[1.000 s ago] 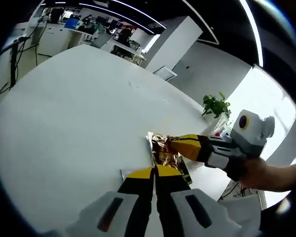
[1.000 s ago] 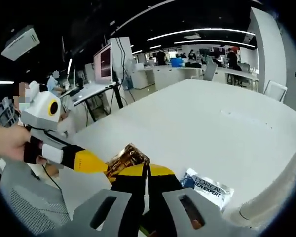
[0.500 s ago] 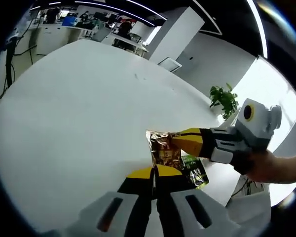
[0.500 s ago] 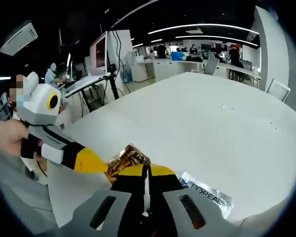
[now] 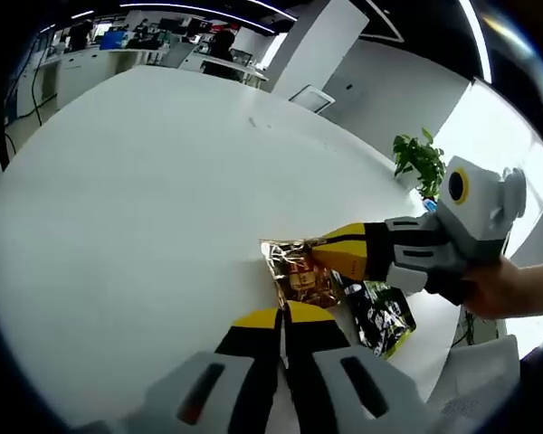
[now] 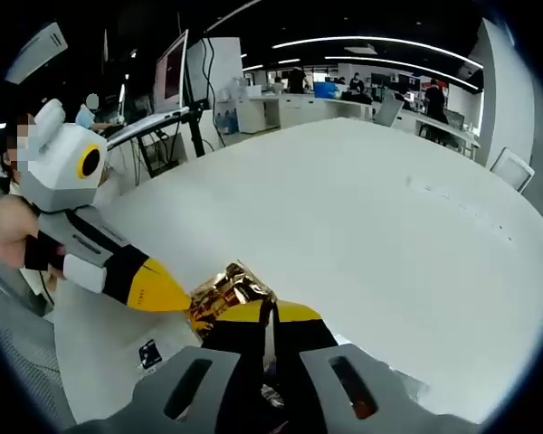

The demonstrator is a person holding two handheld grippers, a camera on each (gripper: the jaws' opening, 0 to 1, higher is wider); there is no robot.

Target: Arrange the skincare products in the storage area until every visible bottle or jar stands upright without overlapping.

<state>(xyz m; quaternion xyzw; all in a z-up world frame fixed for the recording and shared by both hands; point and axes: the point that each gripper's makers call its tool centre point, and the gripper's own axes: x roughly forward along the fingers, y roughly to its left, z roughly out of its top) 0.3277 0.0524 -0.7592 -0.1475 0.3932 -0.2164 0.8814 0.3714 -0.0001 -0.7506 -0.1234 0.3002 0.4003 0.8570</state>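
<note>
The left gripper [image 5: 283,316] and the right gripper [image 6: 270,315] both have their yellow-tipped jaws pressed together on one crinkled gold foil sachet [image 5: 299,271], each pinching a different edge of it just above the white table [image 5: 145,181]. Beside the sachet lies a flat dark packet [image 5: 380,312] with a green edge; its writing is too small to read. A green plant [image 5: 421,161] stands far behind.

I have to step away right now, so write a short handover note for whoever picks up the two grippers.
Left gripper: jaws shut on the gold foil sachet.
Right gripper: jaws shut on the same sachet's other end, held over the white table.
A dark sachet with a green edge lies beside it on the table.
Done: nothing stands upright in view.
Left: set the gold foil sachet down without overlapping the dark sachet.
</note>
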